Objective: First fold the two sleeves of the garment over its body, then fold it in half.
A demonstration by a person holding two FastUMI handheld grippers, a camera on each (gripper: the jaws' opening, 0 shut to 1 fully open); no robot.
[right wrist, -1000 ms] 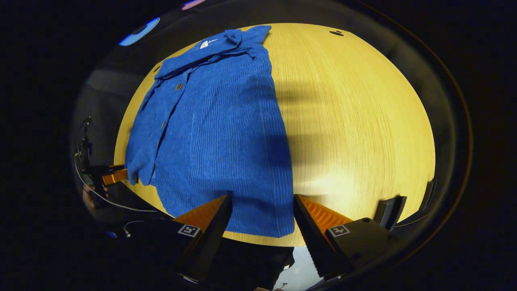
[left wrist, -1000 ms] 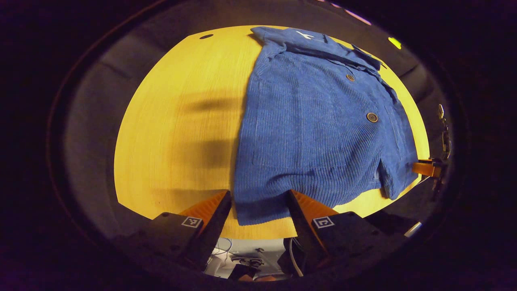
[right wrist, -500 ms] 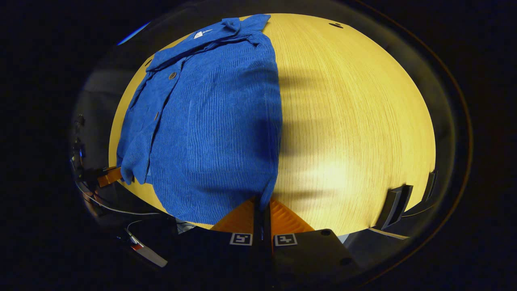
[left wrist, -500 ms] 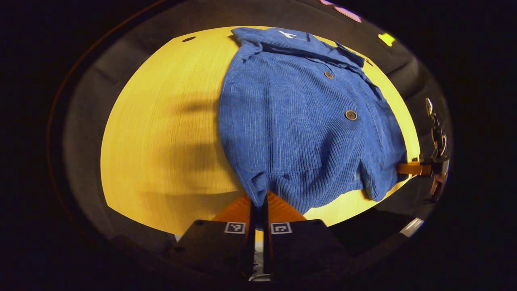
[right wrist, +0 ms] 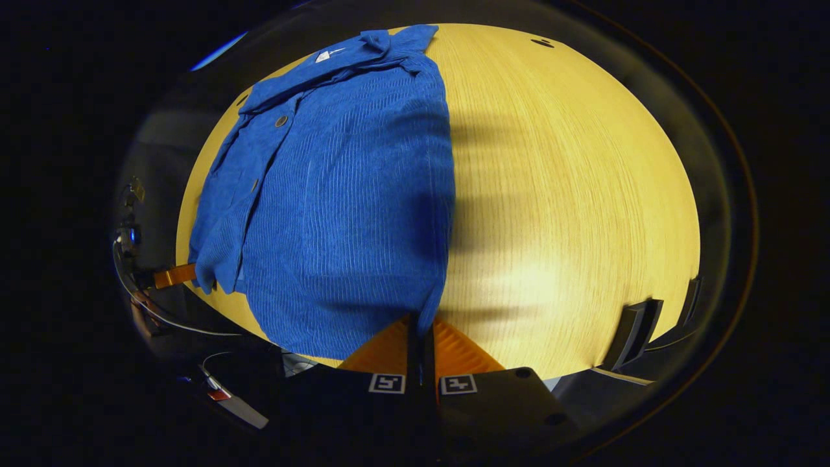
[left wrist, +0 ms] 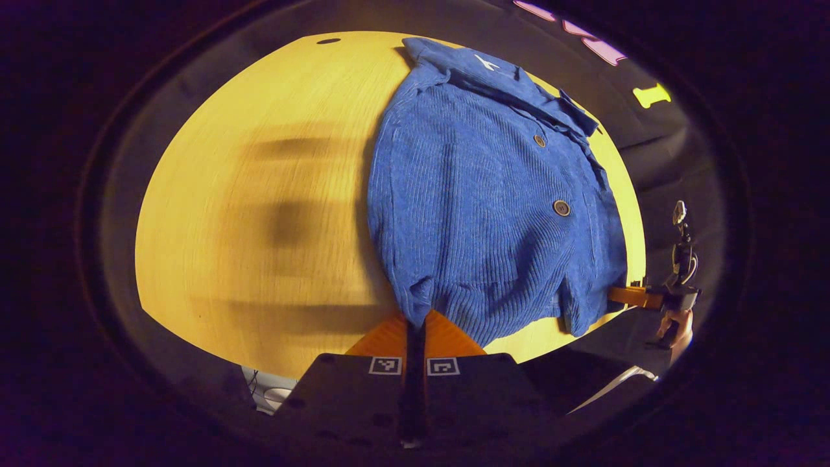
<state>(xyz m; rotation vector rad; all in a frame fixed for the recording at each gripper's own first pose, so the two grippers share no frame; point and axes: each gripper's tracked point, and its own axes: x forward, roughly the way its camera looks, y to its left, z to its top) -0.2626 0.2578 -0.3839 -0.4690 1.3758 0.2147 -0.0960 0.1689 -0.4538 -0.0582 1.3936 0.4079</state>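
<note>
Wooden bench (left wrist: pixel 259 194), one, round-looking through the fisheye, light top. A wide bare stretch of the top lies open on the garment's left side in the left gripper view, and another on its right side (right wrist: pixel 570 194) in the right gripper view; only a thin strip of wood shows past the far side of the garment toward the other gripper in each view. One small dark hole (left wrist: pixel 329 41) sits near the far edge.

One blue corduroy garment (left wrist: pixel 480 214) lies flat along the bench, collar at the far edge, hem at the near edge. Sleeves look folded in over the body already; the front flap overlaps on one side. Two buttons (left wrist: pixel 561 207) are clear in the left gripper view; in the right gripper view (right wrist: pixel 281 121) two are also visible, the lower one small.

Left gripper (left wrist: pixel 416 324): fingers closed together, pinching the near hem corner of the garment at the bench's near edge; cloth bunches up just above the tips. Right gripper (right wrist: pixel 423 331): also closed, clamped on the other near hem corner (right wrist: pixel 431 305). Each gripper shows far off in the other's view at the opposite hem corner, touching the cloth (left wrist: pixel 639 297) (right wrist: pixel 174 275). One hand (left wrist: pixel 674 324) is partly visible behind the far one.
</note>
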